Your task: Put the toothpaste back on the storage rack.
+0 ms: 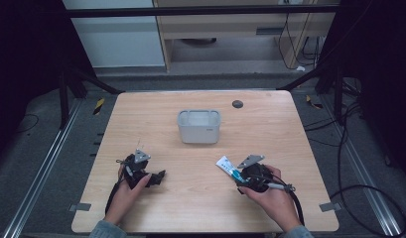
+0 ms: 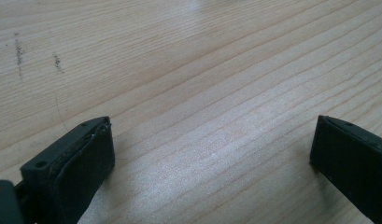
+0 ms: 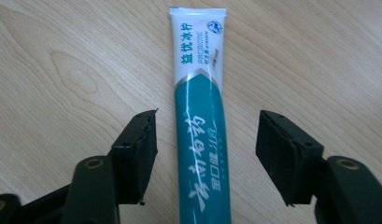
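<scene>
right gripper (image 3: 205, 135) set astride the toothpaste tube (image 3: 200, 126), jaws part-spread, a gap showing on each side between pads and tube, so no pinch yet. tube seen lying flat on the desk (image 1: 190, 208) near the front right, just ahead of the right hand (image 1: 272, 196). left gripper (image 2: 212, 149) spread wide over bare wood at the front left, holding nothing. grey bin (image 1: 199, 126) standing mid-desk, well apart from both grippers, its inside too pale to read clearly.

judged as early in the work: approach made and tube straddled, grasp not yet closed. likely left: pinch, lift, carry toward the bin, release there, if the bin is indeed the goal.

long axis of the tube running along the right gripper's line of sight, straight away between the jaws. flat crimped white end pointing away from the gripper; teal body running back under it, cap end hidden below the frame. in the high view (image 1: 226, 167) lying slantwise, white end up-left toward the desk's middle, the rest tucked under the gripper (image 1: 240, 174). jaws set across the axis, roughly square to it, around the teal part.
</scene>
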The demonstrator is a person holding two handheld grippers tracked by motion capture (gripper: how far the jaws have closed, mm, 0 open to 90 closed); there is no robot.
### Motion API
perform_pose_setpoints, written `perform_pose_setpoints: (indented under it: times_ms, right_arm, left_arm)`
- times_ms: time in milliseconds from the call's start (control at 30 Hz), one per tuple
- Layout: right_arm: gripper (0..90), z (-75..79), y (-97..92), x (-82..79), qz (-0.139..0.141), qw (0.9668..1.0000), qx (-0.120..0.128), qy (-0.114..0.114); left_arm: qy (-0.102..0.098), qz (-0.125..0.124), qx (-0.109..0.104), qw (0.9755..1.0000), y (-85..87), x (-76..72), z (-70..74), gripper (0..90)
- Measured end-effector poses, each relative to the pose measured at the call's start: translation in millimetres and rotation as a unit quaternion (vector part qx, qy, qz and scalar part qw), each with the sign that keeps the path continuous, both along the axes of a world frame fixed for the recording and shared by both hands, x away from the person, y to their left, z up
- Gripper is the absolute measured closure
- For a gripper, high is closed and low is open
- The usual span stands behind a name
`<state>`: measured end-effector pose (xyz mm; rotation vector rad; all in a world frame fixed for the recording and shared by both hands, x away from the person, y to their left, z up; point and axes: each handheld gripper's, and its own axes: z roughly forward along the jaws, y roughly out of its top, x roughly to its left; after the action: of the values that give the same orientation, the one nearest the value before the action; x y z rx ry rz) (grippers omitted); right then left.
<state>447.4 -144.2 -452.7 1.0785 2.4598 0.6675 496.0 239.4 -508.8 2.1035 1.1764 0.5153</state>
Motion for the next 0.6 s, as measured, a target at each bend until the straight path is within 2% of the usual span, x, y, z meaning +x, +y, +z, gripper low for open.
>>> perform_pose_setpoints:
  times_ms: [33, 67, 100, 133, 200, 267, 400, 467, 600]
  right_arm:
    - [41.1, 0.0, 0.0, 0.0, 0.000, 1.0000, 0.000, 0.000]
    - [44.4, -0.7, 4.6, 5.0, 0.006, 0.9998, 0.001, 0.016]
    - [44.4, -0.7, 4.6, 5.0, 0.006, 0.9998, 0.001, 0.016]
    - [47.3, -1.7, 9.9, 10.5, 0.015, 0.9994, -0.004, 0.031]
    - [49.0, -3.3, 14.6, 16.9, 0.016, 0.9989, -0.011, 0.043]
    - [50.7, -4.4, 19.2, 23.2, 0.017, 0.9983, -0.021, 0.051]
    - [52.0, -6.7, 26.4, 31.3, 0.020, 0.9976, -0.024, 0.062]
    - [51.6, -9.2, 32.2, 36.9, 0.019, 0.9969, -0.037, 0.067]
    - [52.9, -9.5, 34.3, 44.0, 0.014, 0.9960, -0.039, 0.079]
  left_arm:
    - [0.000, 0.000, 0.000, 1.0000, 0.0, 0.0, 0.0, 0.0]
    - [0.000, 0.000, 0.000, 1.0000, 0.0, 0.0, 0.0, 0.0]
    - [0.000, 0.000, 0.000, 1.0000, 0.0, 0.0, 0.0, 0.0]
    - [0.000, 0.000, 0.000, 1.0000, 0.0, 0.0, 0.0, 0.0]
    - [0.000, 0.000, 0.000, 1.0000, 0.0, 0.0, 0.0, 0.0]
    - [0.000, 0.000, 0.000, 1.0000, 0.0, 0.0, 0.0, 0.0]
    - [0.000, 0.000, 0.000, 1.0000, 0.0, 0.0, 0.0, 0.0]
    - [0.000, 0.000, 0.000, 1.0000, 0.0, 0.0, 0.0, 0.0]
    - [0.000, 0.000, 0.000, 1.0000, 0.0, 0.0, 0.0, 0.0]
